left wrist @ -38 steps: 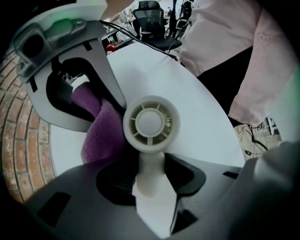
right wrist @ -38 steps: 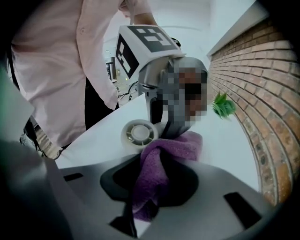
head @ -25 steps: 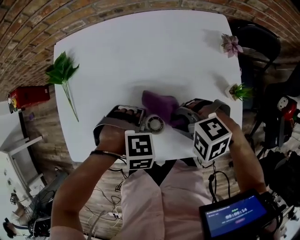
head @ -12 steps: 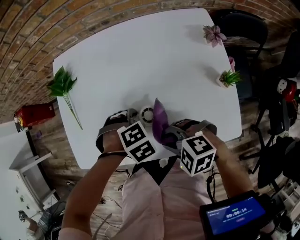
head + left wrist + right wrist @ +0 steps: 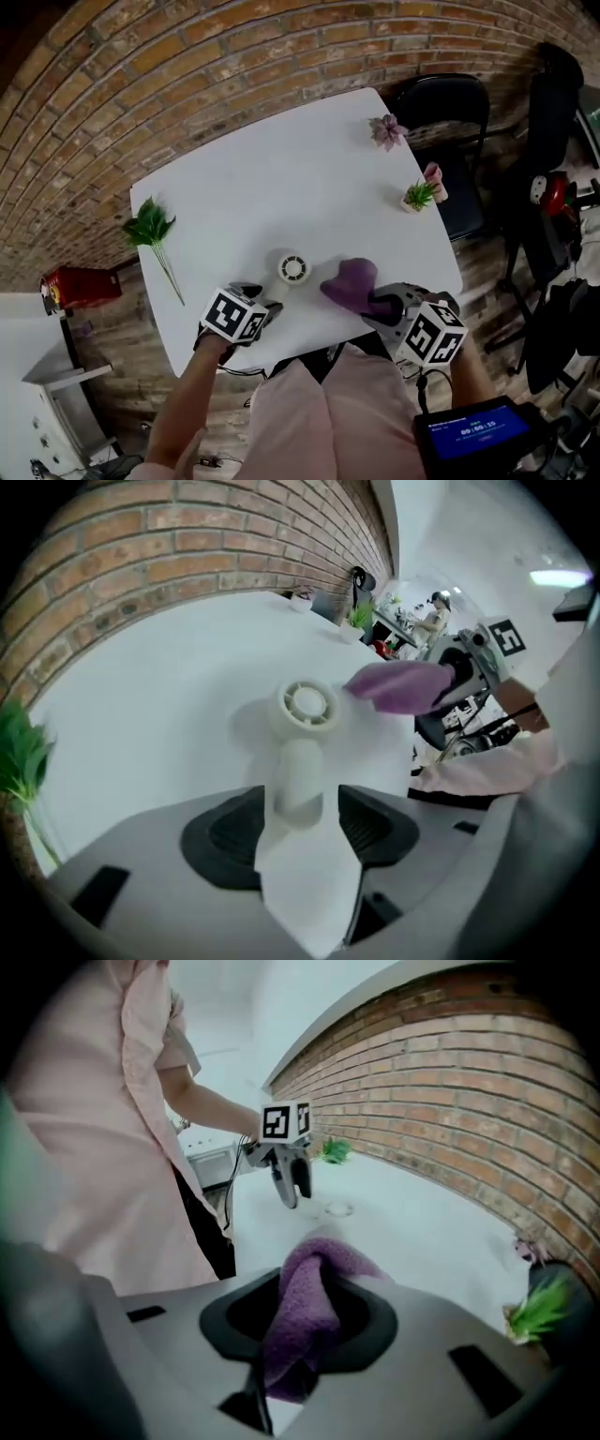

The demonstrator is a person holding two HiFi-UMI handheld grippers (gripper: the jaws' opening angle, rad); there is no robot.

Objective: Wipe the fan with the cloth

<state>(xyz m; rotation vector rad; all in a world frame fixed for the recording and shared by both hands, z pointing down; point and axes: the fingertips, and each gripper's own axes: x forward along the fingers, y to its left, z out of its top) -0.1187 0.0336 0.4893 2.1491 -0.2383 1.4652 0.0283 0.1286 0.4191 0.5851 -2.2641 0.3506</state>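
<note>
The white fan [image 5: 293, 269] lies on the white worktop [image 5: 281, 178], near its front edge, round grille facing up and its handle [image 5: 298, 775] pointing back toward the person. The left hand-held gripper [image 5: 298, 803] sits at the handle end. Its jaws have just been opening and now stand part-way apart, with the handle between the pads and a gap visible on either side, so there is no grip on it. The right hand-held gripper [image 5: 305, 1302] is closed narrowly on the purple cloth [image 5: 349, 281], which is pinched between the pads and bunches out in front of them. The cloth is just to the right of the fan, and the head view shows a thin strip of worktop between the two. Whether the cloth touches the worktop cannot be determined. A green leaf sprig [image 5: 150, 230] lies well to the left of the fan. A small potted plant [image 5: 419, 195] and a pink flower [image 5: 386, 131] stand well beyond the fan on its right.
</note>
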